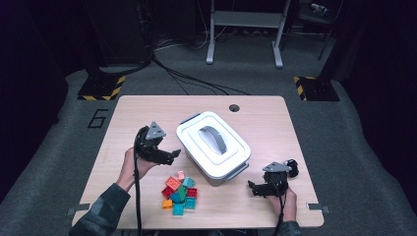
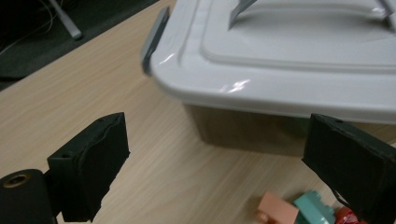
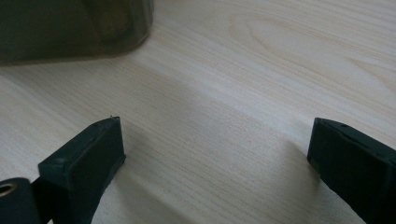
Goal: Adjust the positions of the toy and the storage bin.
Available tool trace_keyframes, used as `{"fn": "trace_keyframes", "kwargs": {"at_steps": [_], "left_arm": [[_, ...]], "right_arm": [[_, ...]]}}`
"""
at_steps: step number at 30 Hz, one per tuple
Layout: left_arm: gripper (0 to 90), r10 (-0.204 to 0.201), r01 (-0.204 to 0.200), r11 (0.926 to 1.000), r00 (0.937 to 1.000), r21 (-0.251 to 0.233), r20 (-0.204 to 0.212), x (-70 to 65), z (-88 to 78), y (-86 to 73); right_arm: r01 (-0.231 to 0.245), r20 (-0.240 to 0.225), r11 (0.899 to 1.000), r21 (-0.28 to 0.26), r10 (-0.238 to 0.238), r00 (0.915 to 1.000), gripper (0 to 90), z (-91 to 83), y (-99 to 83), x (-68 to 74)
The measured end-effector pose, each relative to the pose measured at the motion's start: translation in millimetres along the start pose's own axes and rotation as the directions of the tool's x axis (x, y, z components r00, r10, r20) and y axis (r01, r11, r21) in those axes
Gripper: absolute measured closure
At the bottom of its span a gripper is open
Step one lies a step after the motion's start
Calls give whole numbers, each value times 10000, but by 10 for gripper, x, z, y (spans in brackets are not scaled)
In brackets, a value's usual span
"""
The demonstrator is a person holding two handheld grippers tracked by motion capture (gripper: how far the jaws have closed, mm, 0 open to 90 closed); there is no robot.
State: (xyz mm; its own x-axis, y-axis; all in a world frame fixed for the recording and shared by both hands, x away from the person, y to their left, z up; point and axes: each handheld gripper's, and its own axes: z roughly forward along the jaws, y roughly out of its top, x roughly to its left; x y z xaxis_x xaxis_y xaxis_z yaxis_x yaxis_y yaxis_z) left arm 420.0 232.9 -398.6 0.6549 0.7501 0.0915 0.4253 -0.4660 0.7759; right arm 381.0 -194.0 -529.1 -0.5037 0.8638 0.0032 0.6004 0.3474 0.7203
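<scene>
My left tool [image 1: 173, 154] gapes wide, empty, at the lidded white box [image 1: 213, 142] mid-table, bricks [image 1: 180, 192] piled near-left of it, right tool [image 1: 252, 187] open too — approach step, I judge — next needs lining up on the near-left latch [image 2: 154, 38].

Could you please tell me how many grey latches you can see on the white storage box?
2: one latch on the far-left end of the box, and one latch on its near-right end. None shows on the long sides.
</scene>
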Motion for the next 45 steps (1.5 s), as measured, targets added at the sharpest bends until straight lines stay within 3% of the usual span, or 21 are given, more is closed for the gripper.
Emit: {"fn": "trace_keyframes", "kwargs": {"at_steps": [4,7,9,14,17,18,20,24,27,31,32,33,37,39,40,45], "left_arm": [[55,-491,501,9982,9983,341,-306,216,4,-229],[50,-1049,1075,9933,9927,429,-587,337,27,-414],[49,-1195,1236,9908,9903,551,-714,402,44,-515],[48,-1871,2004,9734,9750,1114,-1197,592,153,-915],[46,-2227,2395,9639,9647,1167,-1408,669,225,-1106],[46,-2443,2615,9577,9594,1203,-1407,700,245,-1176],[44,-2692,2870,9525,9499,1020,-1588,719,277,-1267],[45,-2432,2680,9561,9514,1186,-1891,732,318,-1389],[40,-2488,2742,9534,9505,1256,-1861,746,338,-1457],[31,-2644,2809,9573,9461,675,-1872,736,330,-1526],[30,-2609,2782,9577,9473,741,-1859,738,322,-1527],[30,-2632,2792,9581,9462,637,-1883,735,329,-1531],[30,-2608,2780,9578,9475,734,-1849,738,322,-1528],[30,-2626,2787,9582,9465,644,-1877,736,328,-1531],[30,-2634,2793,9581,9462,635,-1882,735,329,-1532],[30,-2635,2799,9580,9450,621,-1939,731,330,-1532]], "right_arm": [[2,12,10000,-1,-2,10000,32,0,0,-1],[0,13,10000,3,0,10000,32,1,1,-1],[4,15,10000,3,-4,10000,32,1,1,-1],[-3,28,10000,-1,3,10000,32,1,0,0],[-5,27,10000,2,5,10000,32,1,0,1],[-6,30,10000,-1,6,10000,32,1,0,1],[-10,33,10000,3,10,10000,31,1,0,1],[-20,37,10000,3,20,10000,31,1,1,3],[-33,62,10000,3,32,10000,30,1,1,6],[-83,131,10000,37,83,9999,23,6,7,14],[55,183,10000,49,-56,9998,21,11,10,5],[-171,222,9999,18,171,9996,18,20,17,21],[-81,181,9994,322,75,9998,12,14,39,4],[-361,251,9988,333,353,9991,24,2,47,14],[-282,196,9991,331,276,9994,24,-7,45,7],[-378,67,9986,361,376,9993,21,-133,97,-54]]}}
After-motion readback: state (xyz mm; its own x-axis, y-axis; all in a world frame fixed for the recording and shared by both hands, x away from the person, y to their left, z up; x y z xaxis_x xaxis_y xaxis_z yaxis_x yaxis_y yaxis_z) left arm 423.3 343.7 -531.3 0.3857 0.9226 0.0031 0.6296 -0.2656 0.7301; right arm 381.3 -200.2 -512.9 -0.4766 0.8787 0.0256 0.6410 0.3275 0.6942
